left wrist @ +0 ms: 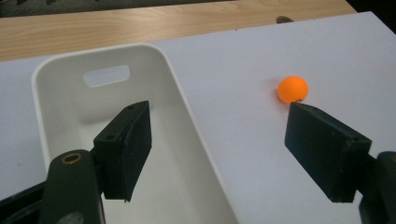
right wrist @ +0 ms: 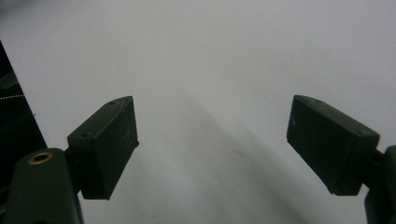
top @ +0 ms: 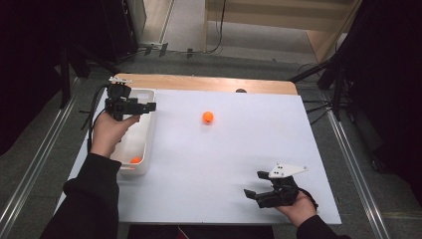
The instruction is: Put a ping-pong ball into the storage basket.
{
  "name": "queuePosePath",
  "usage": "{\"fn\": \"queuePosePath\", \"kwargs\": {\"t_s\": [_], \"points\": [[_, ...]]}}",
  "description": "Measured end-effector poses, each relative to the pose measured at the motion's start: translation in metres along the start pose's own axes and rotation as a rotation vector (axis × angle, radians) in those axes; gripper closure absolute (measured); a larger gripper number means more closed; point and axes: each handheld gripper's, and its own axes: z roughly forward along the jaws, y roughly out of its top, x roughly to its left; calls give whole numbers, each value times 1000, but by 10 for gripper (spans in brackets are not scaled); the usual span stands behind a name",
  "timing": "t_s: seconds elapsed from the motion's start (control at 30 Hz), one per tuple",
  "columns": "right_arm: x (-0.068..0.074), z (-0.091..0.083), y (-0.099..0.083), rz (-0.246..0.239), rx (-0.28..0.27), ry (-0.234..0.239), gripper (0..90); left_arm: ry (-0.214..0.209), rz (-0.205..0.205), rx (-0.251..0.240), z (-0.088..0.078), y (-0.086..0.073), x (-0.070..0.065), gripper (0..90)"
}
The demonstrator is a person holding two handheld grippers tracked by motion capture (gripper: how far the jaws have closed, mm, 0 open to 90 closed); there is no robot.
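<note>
— Where the white bin [top: 141,130] sits at the tabletop's [top: 224,164] left edge, what does it hold?
— One orange ball [top: 135,160] at its near end, as far as the high view shows; the far end looks bare.
— And outside it?
— A second ball [top: 208,117] lies alone on open white surface, well apart from every edge. Two balls, one bin.
— The grippers?
— The left gripper [top: 149,106] hangs over the bin, jaws parted, empty. The right gripper [top: 255,185] rests near the front edge, spread wide, empty.
</note>
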Motion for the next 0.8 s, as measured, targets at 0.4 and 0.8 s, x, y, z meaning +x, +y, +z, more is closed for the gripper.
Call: {"fn": "queuePosePath", "kwargs": {"t_s": [0.4,0.8], "points": [[0,0,0,-1,2,2,150,-90,76,3,-1,2,-18,237],[0,0,-1,-1,2,1,149,-148,109,1,-1,3,-33,237]]}}
